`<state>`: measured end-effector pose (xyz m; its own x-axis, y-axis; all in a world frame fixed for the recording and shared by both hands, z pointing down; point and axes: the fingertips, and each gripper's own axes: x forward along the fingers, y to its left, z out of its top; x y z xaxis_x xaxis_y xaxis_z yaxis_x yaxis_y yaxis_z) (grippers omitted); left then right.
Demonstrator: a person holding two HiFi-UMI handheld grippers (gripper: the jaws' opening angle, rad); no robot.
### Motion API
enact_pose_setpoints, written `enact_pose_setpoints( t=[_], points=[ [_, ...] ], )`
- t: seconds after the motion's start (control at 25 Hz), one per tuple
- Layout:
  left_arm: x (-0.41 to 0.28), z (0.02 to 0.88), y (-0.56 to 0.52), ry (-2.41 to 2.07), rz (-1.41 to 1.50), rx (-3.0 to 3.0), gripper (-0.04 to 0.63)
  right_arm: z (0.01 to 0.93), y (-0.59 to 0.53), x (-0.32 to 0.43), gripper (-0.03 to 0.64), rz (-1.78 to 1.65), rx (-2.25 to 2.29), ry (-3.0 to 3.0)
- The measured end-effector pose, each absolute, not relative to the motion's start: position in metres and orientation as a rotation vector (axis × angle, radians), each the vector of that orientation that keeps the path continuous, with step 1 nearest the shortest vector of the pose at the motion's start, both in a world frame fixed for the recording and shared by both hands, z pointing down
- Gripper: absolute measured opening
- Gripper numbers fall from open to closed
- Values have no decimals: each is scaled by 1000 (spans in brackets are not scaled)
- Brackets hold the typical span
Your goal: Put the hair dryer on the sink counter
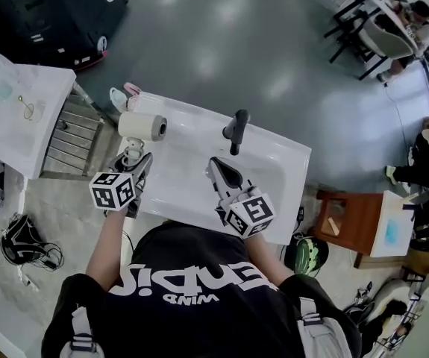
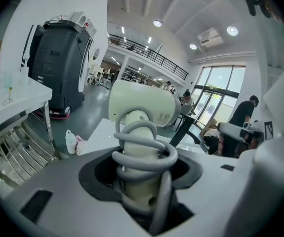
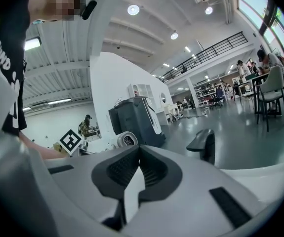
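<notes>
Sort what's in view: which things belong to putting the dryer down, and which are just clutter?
Job: hair dryer, clamped in left tongs; sink counter.
Lying about: black faucet; small bottles at the counter's far corner; bag on the floor; empty right tongs.

A large open hall fitted out as a test lab was shown, rather than a home. A white sink surface (image 1: 192,151) with a black tap (image 1: 236,131) was set free-standing on a polished grey floor (image 1: 221,43). A high ceiling (image 2: 146,4) with round lights (image 2: 156,23), a railed mezzanine (image 2: 146,51) and tall windows (image 2: 216,90) were seen in the left gripper view. A person (image 1: 421,15) was seated by a chair (image 1: 388,37) in the far corner, and a large dark machine (image 1: 42,13) was parked on the floor.
</notes>
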<state>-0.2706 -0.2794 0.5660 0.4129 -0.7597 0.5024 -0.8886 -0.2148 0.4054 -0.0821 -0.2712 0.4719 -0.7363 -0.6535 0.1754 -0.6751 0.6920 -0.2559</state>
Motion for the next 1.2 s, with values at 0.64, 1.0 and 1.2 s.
enact_pose_setpoints(
  t=[0.64,1.0,1.2],
  points=[
    [-274,621,-334,-1355,500,2008,249,472,-265,-81,18,489,1117,-2824],
    [-281,644,-345,-1296,662,1993,249,475,-257,-76,18,505,1122,-2813],
    [-286,654,-352,-1276,726,1986,249,477,-254,-78,18,514,1118,-2808]
  ],
)
